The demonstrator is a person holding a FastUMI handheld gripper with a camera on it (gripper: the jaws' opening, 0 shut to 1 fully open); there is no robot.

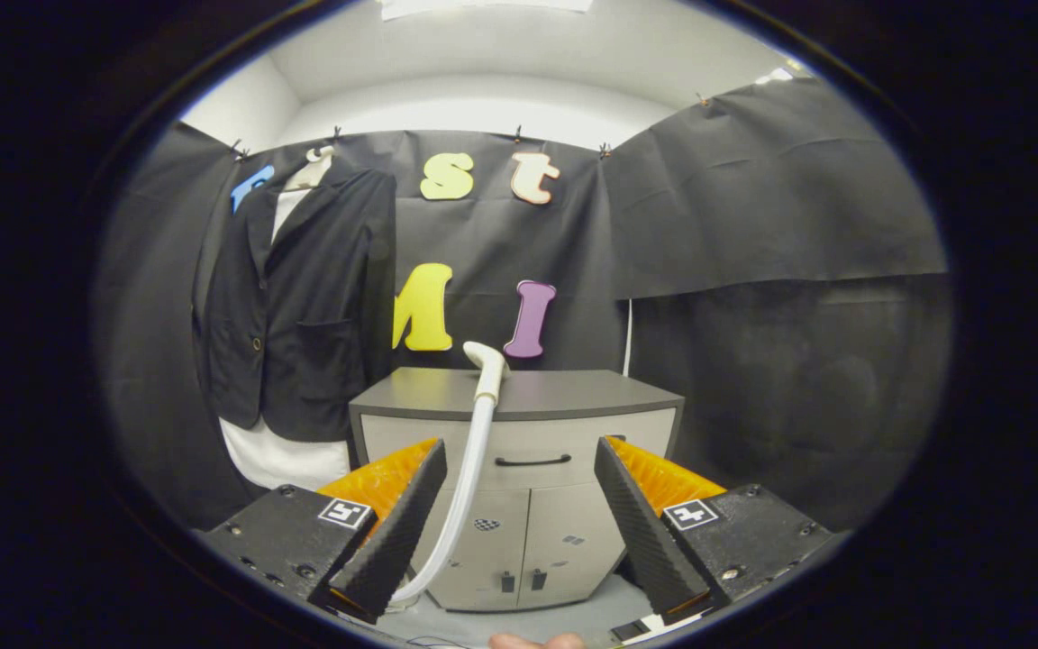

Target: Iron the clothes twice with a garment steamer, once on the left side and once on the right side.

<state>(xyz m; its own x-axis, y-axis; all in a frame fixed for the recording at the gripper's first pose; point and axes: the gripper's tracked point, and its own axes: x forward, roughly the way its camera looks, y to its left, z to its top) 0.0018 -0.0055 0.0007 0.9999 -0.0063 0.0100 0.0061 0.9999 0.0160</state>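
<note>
A dark blazer [303,306] over a white garment [280,460] hangs on the booth wall, up and to the left beyond my fingers. A white garment steamer head [486,361] rests on top of a grey cabinet [573,397], straight ahead of the fingers. Its pale hose [465,487] runs down the cabinet front and passes just inside the left finger. My gripper [519,478] is open, with a wide gap between the fingers and nothing held; the cabinet stands some way beyond the tips.
The cabinet front has a drawer with a dark handle [532,461] and two lower doors. Black cloth walls close in on the left, back and right. Part of a hand [537,641] shows at the bottom, between the fingers.
</note>
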